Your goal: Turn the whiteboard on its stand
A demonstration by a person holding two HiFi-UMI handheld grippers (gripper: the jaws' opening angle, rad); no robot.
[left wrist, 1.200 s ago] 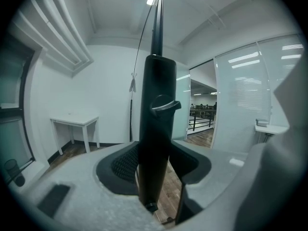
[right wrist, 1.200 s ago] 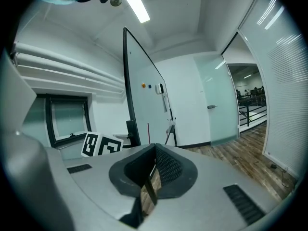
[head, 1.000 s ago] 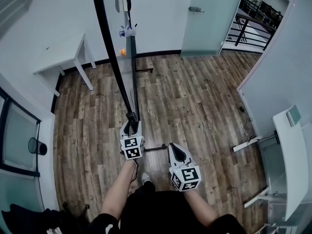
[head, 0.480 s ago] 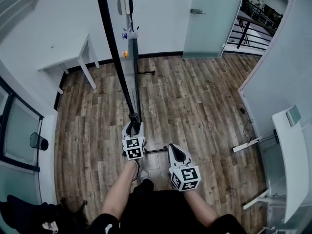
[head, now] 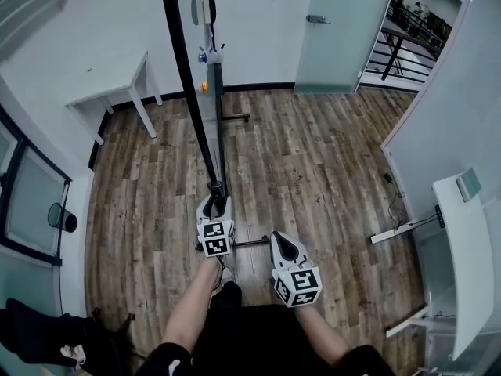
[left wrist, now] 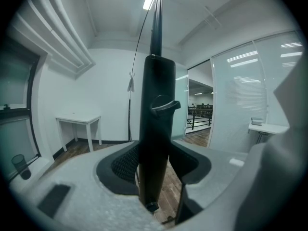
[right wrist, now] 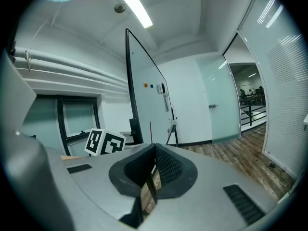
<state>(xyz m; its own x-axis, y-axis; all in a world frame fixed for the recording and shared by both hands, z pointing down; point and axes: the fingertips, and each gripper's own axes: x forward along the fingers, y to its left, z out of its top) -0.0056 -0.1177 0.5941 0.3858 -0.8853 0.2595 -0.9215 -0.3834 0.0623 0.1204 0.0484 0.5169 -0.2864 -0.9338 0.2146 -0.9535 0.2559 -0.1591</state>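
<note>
Whiteboard point(head: 190, 84) on its stand, seen edge-on from above, upright on the wooden floor point(head: 313, 155) straight ahead of me. My left gripper point(head: 213, 202) has its jaws clamped on the black post point(left wrist: 156, 129) at the board's near edge. My right gripper point(head: 280, 239) hangs just beside it, jaws together on nothing. White table point(head: 109, 84) against the wall, farther left.

The pale grey left gripper point(head: 213, 200) and right gripper point(head: 280, 240) each carry black ribbed pads point(left wrist: 126, 163) and a white cube point(head: 214, 238) with black square markers. The person's sleeves point(head: 168, 356) are black.
</note>
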